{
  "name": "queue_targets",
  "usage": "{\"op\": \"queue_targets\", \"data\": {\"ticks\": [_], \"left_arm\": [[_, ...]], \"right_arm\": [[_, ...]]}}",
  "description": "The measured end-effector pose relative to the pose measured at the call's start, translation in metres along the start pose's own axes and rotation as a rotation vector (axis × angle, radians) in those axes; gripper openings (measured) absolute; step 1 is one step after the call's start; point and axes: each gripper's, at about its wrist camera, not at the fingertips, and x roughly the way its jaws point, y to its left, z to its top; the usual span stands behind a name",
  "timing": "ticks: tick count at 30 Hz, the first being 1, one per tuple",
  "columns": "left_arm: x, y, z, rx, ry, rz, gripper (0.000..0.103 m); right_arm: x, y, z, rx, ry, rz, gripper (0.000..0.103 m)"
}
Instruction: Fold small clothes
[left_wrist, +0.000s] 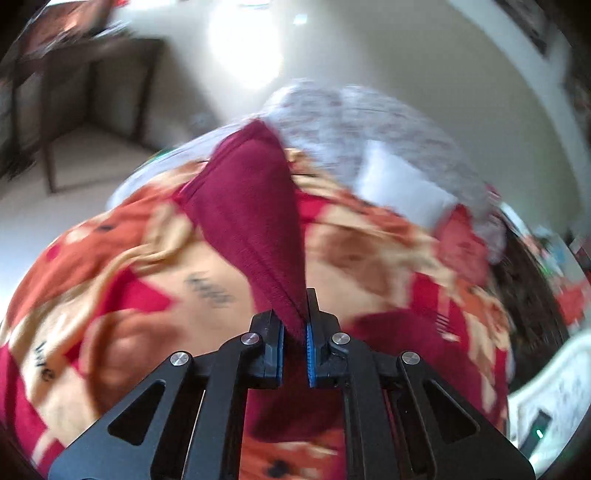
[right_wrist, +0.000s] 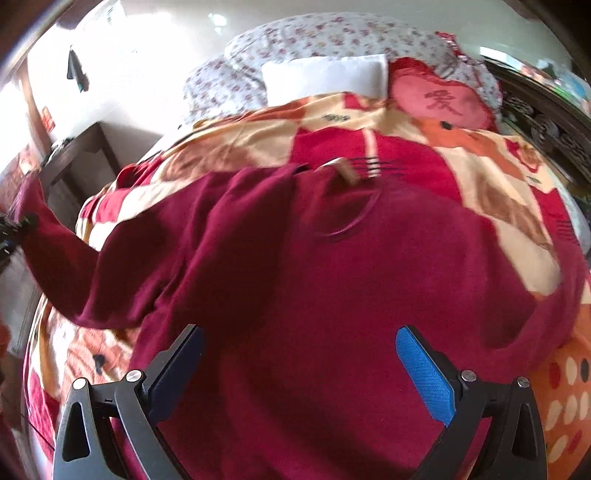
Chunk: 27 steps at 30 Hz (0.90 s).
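A dark red long-sleeved top (right_wrist: 314, 277) lies spread on a bed, its neckline (right_wrist: 343, 221) toward the pillows. My right gripper (right_wrist: 300, 334) hovers open just over the body of the top, blue pads wide apart and nothing pinched between them. One sleeve (right_wrist: 66, 258) stretches up and out to the left edge of the right wrist view. In the left wrist view my left gripper (left_wrist: 294, 332) is shut on the end of that sleeve (left_wrist: 251, 206), lifted off the bed, and the cloth hangs away from the jaws in a taut fold.
The bed has an orange, red and cream patterned cover (right_wrist: 258, 136). At its head lie a white pillow (right_wrist: 325, 77), a pink heart cushion (right_wrist: 443, 99) and a floral quilt (right_wrist: 314, 37). A dark wooden table (left_wrist: 92, 74) stands beside the bed, a carved headboard (right_wrist: 535, 110) at right.
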Motion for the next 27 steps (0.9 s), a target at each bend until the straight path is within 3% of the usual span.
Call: {"op": "queue_targets", "data": {"ticks": [5,9,13,18,23,26,27], "left_arm": [[0.012,-0.103,-0.031,0.171,0.062,-0.141,0.007],[0.049,-0.167,-0.082,0.266,0.168,-0.184,0.007],[0.081,-0.206,-0.142,0.366,0.262,-0.204,0.007],[0.089,-0.230,-0.202,0.507,0.378,-0.269,0.008],[0.059,-0.228,-0.217,0.628,0.401,-0.317,0.010],[0.025,-0.202,-0.206,0.666,0.357,-0.331,0.027],[0.018,-0.193,-0.201,0.668,0.336,-0.327,0.039]], "right_arm": [[-0.016,-0.040,0.005,0.076,-0.035,-0.020,0.103],[-0.024,-0.071,0.002,0.118,-0.038,-0.047,0.103],[-0.028,-0.097,-0.006,0.143,-0.030,-0.085,0.103],[-0.032,-0.132,-0.013,0.222,-0.024,-0.087,0.103],[-0.037,-0.149,-0.012,0.286,-0.040,-0.049,0.103],[-0.040,-0.139,-0.007,0.261,-0.055,-0.020,0.103],[-0.039,-0.134,-0.005,0.242,-0.054,-0.012,0.103]]}}
